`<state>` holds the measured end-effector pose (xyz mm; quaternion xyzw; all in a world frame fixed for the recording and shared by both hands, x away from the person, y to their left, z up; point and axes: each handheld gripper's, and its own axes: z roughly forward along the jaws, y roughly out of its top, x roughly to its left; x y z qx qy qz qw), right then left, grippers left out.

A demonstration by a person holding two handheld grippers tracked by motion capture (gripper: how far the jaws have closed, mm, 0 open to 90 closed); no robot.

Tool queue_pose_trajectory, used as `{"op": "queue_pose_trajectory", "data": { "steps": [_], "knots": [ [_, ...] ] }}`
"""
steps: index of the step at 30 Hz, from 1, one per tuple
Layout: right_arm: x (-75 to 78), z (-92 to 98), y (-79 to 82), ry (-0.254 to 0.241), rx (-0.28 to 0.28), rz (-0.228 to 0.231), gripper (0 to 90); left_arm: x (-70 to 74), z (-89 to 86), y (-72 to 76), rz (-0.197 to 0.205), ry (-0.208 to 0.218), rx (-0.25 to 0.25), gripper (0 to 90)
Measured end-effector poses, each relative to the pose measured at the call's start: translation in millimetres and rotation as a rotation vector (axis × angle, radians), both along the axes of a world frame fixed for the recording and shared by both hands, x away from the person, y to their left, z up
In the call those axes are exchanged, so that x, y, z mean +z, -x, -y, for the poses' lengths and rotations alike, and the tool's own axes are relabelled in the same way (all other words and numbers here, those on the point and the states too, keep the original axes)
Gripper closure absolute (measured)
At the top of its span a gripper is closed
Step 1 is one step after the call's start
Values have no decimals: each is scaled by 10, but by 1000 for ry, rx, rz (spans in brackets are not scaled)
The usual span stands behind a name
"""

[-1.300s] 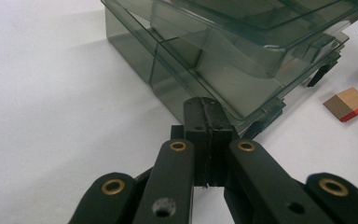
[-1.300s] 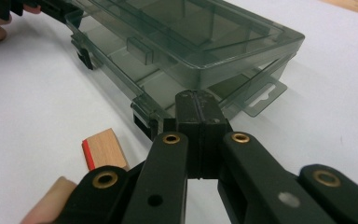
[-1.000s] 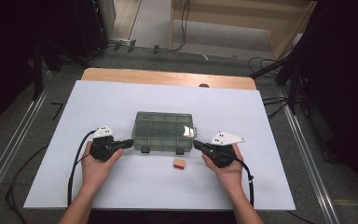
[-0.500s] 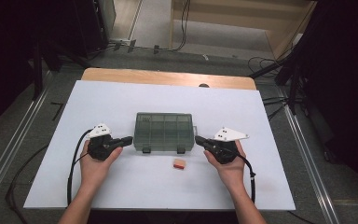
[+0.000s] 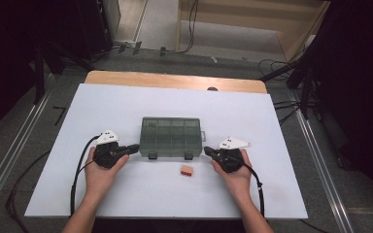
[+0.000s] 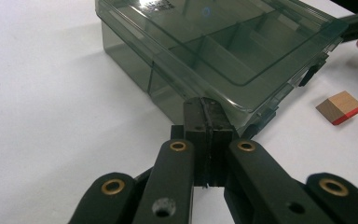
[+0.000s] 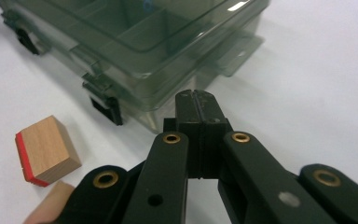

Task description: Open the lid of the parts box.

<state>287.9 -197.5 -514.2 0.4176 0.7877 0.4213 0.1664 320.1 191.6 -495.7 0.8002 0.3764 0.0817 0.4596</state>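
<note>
A smoky clear compartment box (image 5: 170,137) with its lid down sits mid-table, latches facing the person. My left gripper (image 5: 136,147) rests at the box's front left corner, jaws shut with nothing between them (image 6: 207,108); the box (image 6: 223,51) is right ahead of the tips. My right gripper (image 5: 207,151) sits at the front right corner, also shut and empty (image 7: 196,99), its tips close to the box (image 7: 140,42). A small wooden block with a red edge (image 5: 187,170) lies on the table in front of the box, between the two hands (image 6: 339,107) (image 7: 44,149).
The white tabletop (image 5: 126,102) spreads around the box, with a wooden strip (image 5: 175,80) along its far edge. Cables (image 5: 80,167) trail from both grippers toward the person. Dark floor and metal rails flank the table.
Both hands have slid a little toward the person and lower; the right gripper dropped down beside the box's right corner. The box and block have not moved.
</note>
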Motion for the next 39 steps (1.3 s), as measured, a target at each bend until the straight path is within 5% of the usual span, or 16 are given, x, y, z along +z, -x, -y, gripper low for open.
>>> {"op": "queue_pose_trajectory", "data": {
  "steps": [23,39],
  "knots": [
    [107,-73,56,-39,53,25,884,-7,-6,-6,2,21,7,900],
    [311,-72,31,-86,56,83,884,183,25,39,88,109,-5,900]
  ]
}}
